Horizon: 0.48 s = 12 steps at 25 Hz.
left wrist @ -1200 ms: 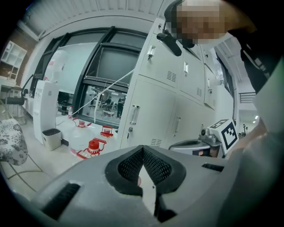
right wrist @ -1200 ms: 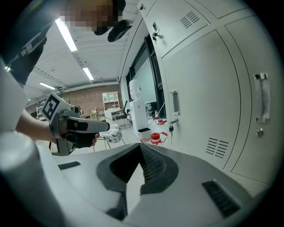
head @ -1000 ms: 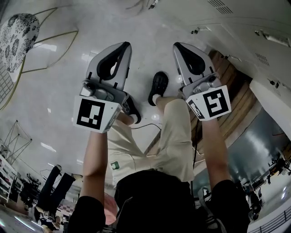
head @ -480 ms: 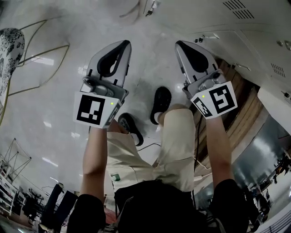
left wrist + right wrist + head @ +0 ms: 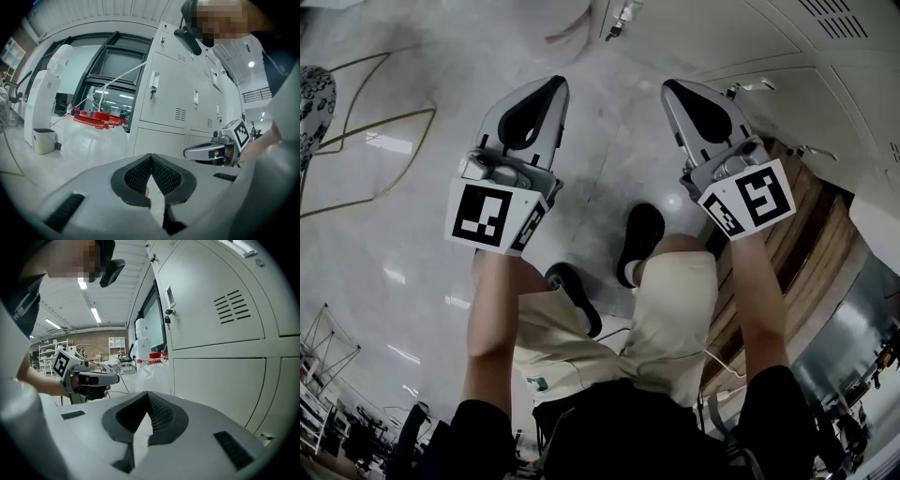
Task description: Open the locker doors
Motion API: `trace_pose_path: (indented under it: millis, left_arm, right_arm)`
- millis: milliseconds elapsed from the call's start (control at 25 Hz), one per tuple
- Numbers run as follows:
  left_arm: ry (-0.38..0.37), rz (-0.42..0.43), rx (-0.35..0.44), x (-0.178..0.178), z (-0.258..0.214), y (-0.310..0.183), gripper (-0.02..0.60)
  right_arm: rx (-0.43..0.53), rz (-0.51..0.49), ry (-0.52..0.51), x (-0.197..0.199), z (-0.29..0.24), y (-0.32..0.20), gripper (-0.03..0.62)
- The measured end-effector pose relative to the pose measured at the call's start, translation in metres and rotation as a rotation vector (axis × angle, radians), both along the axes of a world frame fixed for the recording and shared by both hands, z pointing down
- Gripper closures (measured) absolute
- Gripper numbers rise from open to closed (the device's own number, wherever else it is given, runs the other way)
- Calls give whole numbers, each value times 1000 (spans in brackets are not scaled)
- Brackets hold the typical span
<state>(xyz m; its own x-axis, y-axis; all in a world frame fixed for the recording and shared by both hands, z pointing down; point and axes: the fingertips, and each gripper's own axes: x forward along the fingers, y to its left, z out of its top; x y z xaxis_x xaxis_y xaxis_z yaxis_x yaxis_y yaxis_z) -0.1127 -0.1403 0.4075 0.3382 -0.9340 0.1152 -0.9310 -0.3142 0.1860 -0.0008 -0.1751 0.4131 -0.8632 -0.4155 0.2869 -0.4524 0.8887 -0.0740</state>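
The pale grey lockers point(image 5: 825, 56) fill the upper right of the head view, their doors closed, with a latch point(image 5: 748, 86) just beyond my right gripper point(image 5: 670, 86). That gripper is shut and empty, pointing ahead a short way off the doors. My left gripper point(image 5: 555, 84) is held level beside it over the floor, also shut with nothing in it. The left gripper view shows its closed tips point(image 5: 151, 155) and the locker row point(image 5: 173, 93) at an angle. In the right gripper view the closed tips point(image 5: 147, 393) sit near a vented door point(image 5: 225, 310).
Large water jugs with red caps point(image 5: 93, 136) stand by the locker row's end, a white appliance point(image 5: 42, 112) beyond them. A yellow cable point(image 5: 375, 141) loops over the glossy floor. A wooden platform point(image 5: 797, 244) lies at the right. The person's black shoes point(image 5: 642, 239) are below the grippers.
The person has stepped toward the lockers: more of the doors and latches show at the top right, and the patterned chair has slid off to the left. Both grippers stay shut, side by side.
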Motion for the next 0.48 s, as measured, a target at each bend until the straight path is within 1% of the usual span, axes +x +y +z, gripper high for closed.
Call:
trace_pose_path:
  millis: [160, 320, 400, 480]
  left_arm:
    - [1, -4, 14, -3, 17, -1, 566]
    - [27, -12, 8, -10, 32, 1, 566]
    - [32, -14, 8, -12, 37, 1, 566]
    - [23, -5, 12, -12, 41, 1, 566]
  right_arm:
    - [23, -8, 8, -1, 18, -4, 589]
    - [33, -5, 7, -2, 29, -7, 589]
    - [29, 5, 3, -3, 33, -11, 589]
    - [23, 26, -3, -3, 38, -17, 589]
